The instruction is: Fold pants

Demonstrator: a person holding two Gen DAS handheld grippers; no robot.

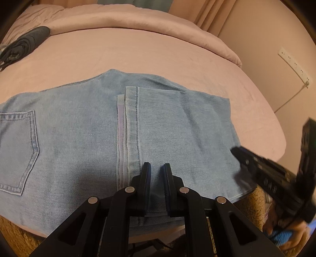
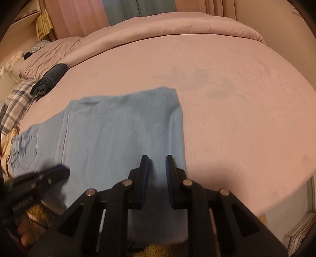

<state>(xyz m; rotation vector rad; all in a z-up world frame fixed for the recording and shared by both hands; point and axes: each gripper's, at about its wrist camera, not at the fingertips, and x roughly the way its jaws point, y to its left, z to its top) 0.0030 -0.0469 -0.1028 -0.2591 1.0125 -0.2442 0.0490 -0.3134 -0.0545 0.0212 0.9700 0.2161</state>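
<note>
One fold looks done: the jeans [image 1: 83,126] lie doubled on the bed [image 1: 138,51], hems over the seat; both the left hand-held gripper [image 1: 157,168] and right hand-held gripper [image 2: 157,160] hover narrowly parted, holding nothing; another fold probably remains

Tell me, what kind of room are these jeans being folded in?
Most likely a bedroom. The jeans lie on a big bed covered with a pink sheet, a thick pink duvet is bunched along its far side, and curtains hang behind it.

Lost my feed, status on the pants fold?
Left tongs open, right tongs open, both over jeans. Jeans folded once on bed. Nothing in the way.
</note>
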